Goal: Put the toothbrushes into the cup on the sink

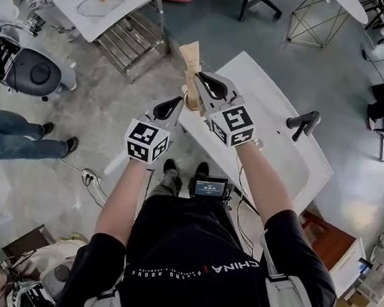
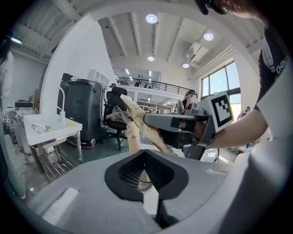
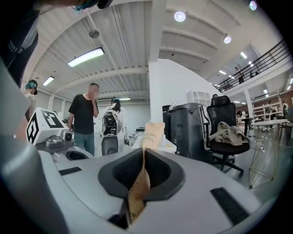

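My right gripper (image 1: 203, 84) is shut on a toothbrush in a brown paper pack (image 1: 190, 56), which sticks up over the near corner of the white sink (image 1: 274, 140). In the right gripper view the pack (image 3: 139, 183) is pinched between the pads. Just left of it, my left gripper (image 1: 175, 104) is shut with nothing in it. In the left gripper view a second pack (image 2: 132, 137) stands upright behind the slanted held one (image 2: 147, 127). Its foot drops behind my jaws towards the cup rim (image 2: 139, 181). The cup (image 1: 191, 103) is mostly hidden between the grippers.
A black faucet (image 1: 304, 122) stands on the sink's far side. Another white basin on a metal rack (image 1: 108, 3) is at the back left. A person's legs (image 1: 18, 136) are at the left, cables (image 1: 90, 177) lie on the floor, and people (image 3: 84, 116) stand further off.
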Demonstrator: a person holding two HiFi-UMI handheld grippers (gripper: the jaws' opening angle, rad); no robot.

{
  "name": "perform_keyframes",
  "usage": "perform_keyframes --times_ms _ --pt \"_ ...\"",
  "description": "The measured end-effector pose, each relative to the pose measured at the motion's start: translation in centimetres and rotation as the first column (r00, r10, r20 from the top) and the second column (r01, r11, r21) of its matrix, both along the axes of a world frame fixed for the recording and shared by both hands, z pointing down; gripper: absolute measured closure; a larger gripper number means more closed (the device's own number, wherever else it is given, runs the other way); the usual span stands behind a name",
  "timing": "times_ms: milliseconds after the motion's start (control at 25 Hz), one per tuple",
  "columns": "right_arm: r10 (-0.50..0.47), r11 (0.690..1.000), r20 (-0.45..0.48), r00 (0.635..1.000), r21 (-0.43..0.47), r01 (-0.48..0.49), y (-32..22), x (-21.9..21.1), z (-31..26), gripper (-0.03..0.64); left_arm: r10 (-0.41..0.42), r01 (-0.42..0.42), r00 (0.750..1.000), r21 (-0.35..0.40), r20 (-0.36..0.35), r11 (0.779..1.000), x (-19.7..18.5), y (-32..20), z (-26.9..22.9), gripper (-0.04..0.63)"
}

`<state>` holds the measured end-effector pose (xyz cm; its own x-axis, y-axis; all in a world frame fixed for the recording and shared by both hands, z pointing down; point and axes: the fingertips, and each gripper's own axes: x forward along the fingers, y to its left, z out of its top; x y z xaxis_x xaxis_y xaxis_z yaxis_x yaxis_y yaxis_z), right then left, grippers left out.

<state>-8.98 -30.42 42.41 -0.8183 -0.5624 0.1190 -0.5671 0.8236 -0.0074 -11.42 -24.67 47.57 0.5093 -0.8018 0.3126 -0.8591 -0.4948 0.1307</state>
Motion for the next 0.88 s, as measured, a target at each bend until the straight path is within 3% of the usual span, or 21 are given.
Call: perform_keyframes --times_ms 560,880 --pt "0.024 0.983 0.038 0.999 0.180 -0.031 -0.9 -1.5 0.3 0.588 -0.018 0.017 1.000 -0.032 -0.006 0.999 0.1 0.3 2.2 0.586" --pt "0.058 0.941 0.039 0.998 0.330 -0.068 0.6 -1.6 1.0 0.588 -0.029 0.029 1.000 -0.043 0.001 0.999 -0.4 1.0 3.0 0.586"
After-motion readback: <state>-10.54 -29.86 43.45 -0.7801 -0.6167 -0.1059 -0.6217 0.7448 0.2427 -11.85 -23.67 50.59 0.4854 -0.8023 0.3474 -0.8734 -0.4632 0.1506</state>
